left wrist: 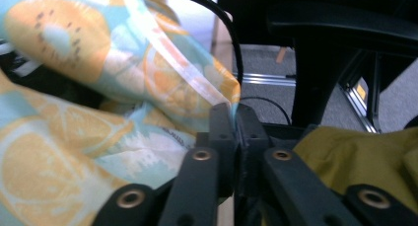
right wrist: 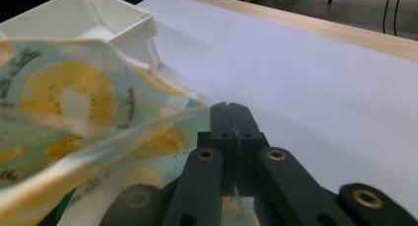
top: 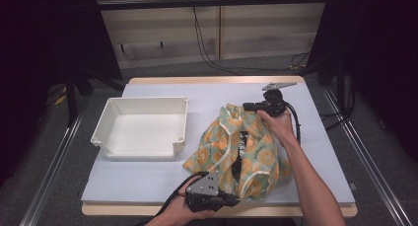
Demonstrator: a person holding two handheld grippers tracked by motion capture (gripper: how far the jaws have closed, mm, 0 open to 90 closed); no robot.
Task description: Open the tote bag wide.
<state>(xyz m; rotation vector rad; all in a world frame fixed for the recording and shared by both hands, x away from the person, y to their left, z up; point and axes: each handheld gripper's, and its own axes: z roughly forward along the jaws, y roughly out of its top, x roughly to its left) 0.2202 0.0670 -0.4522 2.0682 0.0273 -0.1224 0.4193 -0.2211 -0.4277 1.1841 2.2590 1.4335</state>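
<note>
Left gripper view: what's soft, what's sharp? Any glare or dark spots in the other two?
Left gripper view: the cloth near the lens is blurred, the jaws sharper, the background dim. Right gripper view: the cloth is soft up close, the tray bright but readable, the table evenly lit without glare. High view: the table is evenly lit, both side edges fall to near black.

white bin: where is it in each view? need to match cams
High view: white bin sits left of centre on the table, left of the patterned cloth.
Left gripper view: not in it.
Right gripper view: bin at top left, behind the cloth.
Shared landmark: the cloth, in all three.
</note>
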